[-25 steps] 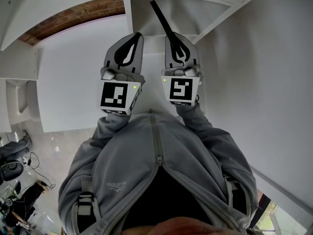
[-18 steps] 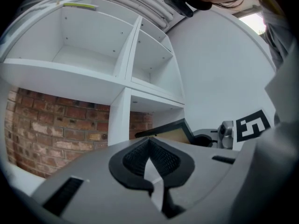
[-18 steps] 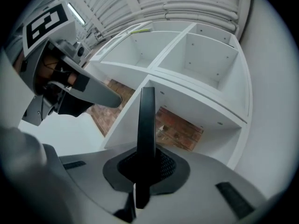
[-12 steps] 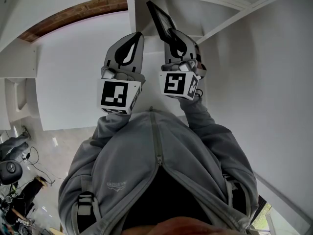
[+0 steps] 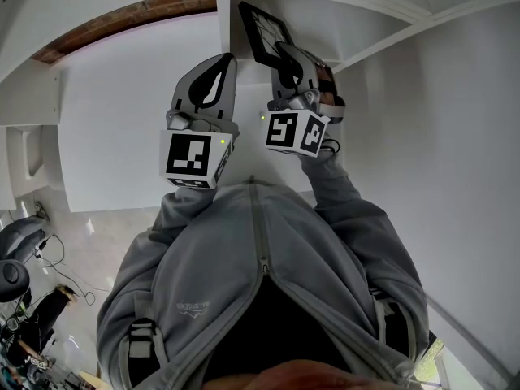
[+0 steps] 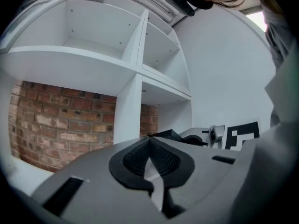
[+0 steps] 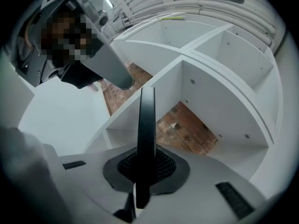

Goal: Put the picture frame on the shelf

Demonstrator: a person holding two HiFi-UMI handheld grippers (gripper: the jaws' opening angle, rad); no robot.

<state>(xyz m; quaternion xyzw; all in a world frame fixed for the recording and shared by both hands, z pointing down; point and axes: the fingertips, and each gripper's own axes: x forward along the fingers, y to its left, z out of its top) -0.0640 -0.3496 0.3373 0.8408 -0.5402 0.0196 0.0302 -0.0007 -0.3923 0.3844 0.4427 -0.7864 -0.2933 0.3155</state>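
In the head view my right gripper (image 5: 286,58) is shut on the lower edge of a black picture frame (image 5: 262,28). The frame is held up in front of a compartment of the white shelf (image 5: 223,19) and tilted so that its face shows. From the right gripper view the frame (image 7: 146,120) is edge-on, clamped between the jaws of my right gripper (image 7: 142,174), with shelf boards (image 7: 205,78) beyond. My left gripper (image 5: 216,70) hovers beside it to the left, shut and empty. In the left gripper view its jaws (image 6: 148,147) meet, and the frame's dark corner (image 6: 164,135) shows at right.
A brick wall (image 5: 122,24) shows behind the open-backed shelf. A plain white wall (image 5: 439,120) rises on the right. My grey jacket (image 5: 260,283) fills the lower view. Cables and chairs lie on the floor at the lower left (image 5: 28,287).
The right gripper has rolled and risen slightly, turning the frame from edge-on to face-showing and nearer the shelf compartment. The left gripper has stayed put.
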